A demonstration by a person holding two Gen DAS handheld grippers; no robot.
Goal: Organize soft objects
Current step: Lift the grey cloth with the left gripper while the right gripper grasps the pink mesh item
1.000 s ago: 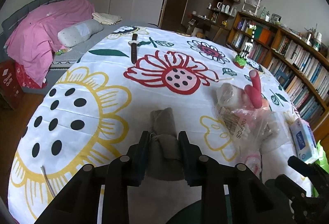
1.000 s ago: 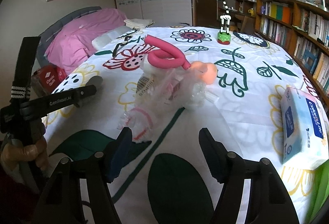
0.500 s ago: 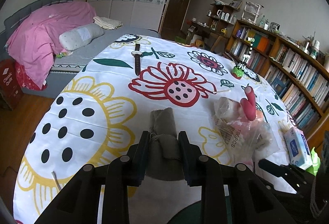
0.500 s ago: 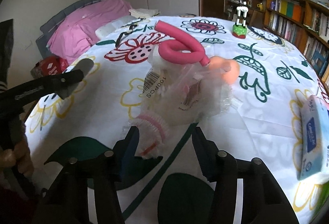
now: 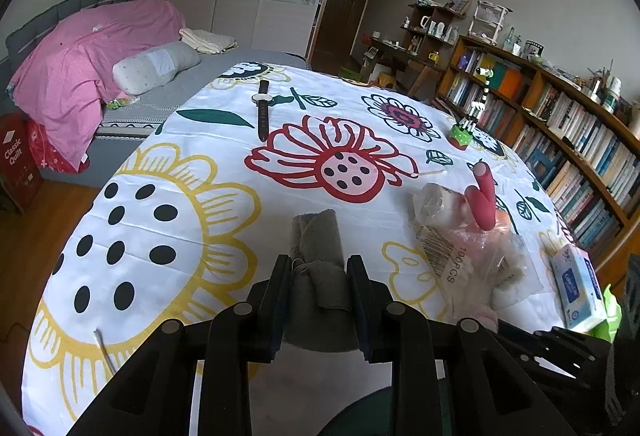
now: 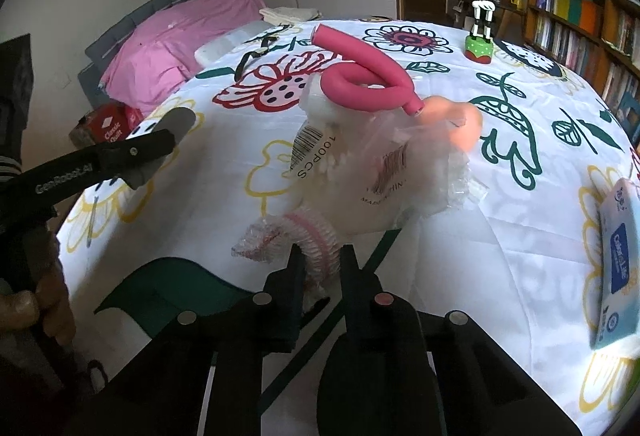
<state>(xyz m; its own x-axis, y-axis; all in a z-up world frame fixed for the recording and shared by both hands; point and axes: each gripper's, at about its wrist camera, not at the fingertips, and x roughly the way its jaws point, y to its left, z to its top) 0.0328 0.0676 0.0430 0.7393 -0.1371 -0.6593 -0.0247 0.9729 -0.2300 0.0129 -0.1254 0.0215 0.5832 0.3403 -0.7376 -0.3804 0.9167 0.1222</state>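
My left gripper is shut on a rolled grey cloth and holds it above the flowered tablecloth. My right gripper is shut on a pink-and-white ruffled shower cap in thin clear wrap, at the near end of a heap of soft things. The heap holds a clear plastic bag marked 100PCS, a pink foam curler on top and a peach sponge behind. The heap also shows in the left wrist view, with the right gripper's tip beside it.
A tissue pack lies at the table's right edge. A zebra toy on a green base and a wristwatch lie farther back. Bookshelves stand to the right, a bed to the left.
My right gripper moved forward to the heap and closed on the ruffled shower cap. My left gripper kept its hold on the grey cloth and drifted slightly back.
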